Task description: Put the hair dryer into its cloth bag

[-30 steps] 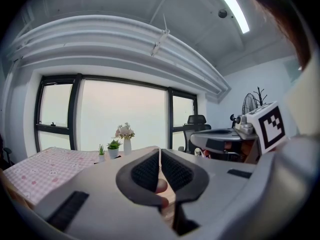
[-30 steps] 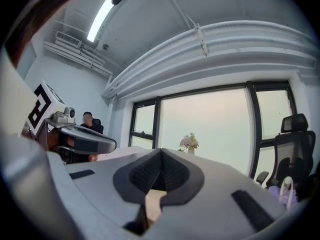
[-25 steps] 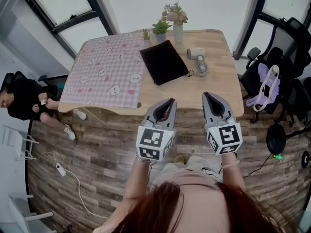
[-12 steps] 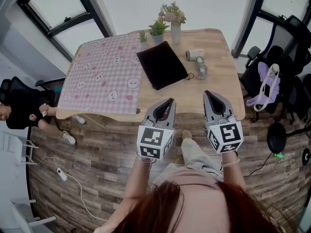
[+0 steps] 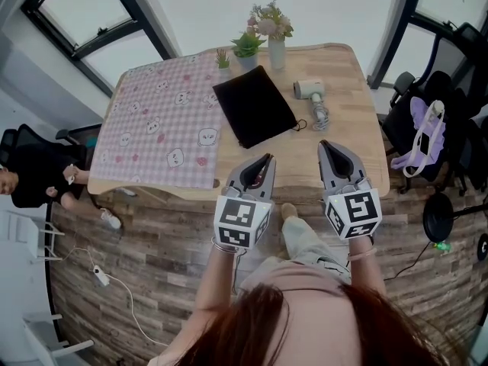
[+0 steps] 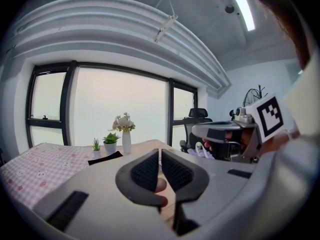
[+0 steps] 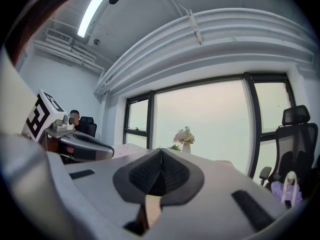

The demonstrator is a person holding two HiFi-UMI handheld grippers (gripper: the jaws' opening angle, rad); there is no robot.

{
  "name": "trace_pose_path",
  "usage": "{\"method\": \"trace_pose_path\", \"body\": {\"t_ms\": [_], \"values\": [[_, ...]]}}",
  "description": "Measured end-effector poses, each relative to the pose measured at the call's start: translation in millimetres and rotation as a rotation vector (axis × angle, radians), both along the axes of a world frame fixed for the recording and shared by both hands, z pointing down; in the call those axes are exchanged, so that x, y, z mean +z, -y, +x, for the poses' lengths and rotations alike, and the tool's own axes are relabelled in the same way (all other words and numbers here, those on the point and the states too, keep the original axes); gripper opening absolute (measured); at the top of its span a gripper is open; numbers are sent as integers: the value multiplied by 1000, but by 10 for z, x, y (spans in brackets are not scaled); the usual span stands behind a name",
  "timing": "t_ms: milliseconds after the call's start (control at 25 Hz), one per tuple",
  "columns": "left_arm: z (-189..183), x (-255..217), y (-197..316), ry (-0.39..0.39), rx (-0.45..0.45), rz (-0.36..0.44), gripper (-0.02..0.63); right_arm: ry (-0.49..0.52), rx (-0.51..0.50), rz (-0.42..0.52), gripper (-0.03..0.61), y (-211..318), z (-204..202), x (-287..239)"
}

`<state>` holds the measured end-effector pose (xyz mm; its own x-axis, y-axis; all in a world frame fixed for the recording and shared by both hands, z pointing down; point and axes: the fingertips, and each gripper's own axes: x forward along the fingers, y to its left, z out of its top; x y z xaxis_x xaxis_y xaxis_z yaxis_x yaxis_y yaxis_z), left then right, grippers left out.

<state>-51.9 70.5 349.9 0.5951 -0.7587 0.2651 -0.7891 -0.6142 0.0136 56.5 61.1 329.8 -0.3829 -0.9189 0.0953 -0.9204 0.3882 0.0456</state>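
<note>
Black bag (image 5: 254, 105); dryer (image 5: 309, 89) seemingly white

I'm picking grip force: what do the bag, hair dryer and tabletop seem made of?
Bag: soft matte black cloth; it lies flat and limp.
Hair dryer: likely hard white plastic, smooth-looking; too small to be sure.
Tabletop: light wood or wood-look laminate; a pale grain shows, but which is unclear.
</note>
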Motion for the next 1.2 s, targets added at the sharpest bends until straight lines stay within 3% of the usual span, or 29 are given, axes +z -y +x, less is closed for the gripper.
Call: {"method": "trace_pose_path", "body": {"t_ms": [320, 720, 880, 1200], "values": [[60, 227, 391, 36, 14, -34, 21, 0, -10, -35, 0, 428, 67, 160], [27, 519, 861, 139, 33, -71, 26, -9, -19, -78, 0, 886, 149, 331], [31, 653, 1003, 168, 51, -100, 81, -16, -22, -96, 0, 1052, 183, 405], [3, 928, 1296, 256, 81, -133, 116, -31, -30, -143, 5, 1380, 219, 587]]}}
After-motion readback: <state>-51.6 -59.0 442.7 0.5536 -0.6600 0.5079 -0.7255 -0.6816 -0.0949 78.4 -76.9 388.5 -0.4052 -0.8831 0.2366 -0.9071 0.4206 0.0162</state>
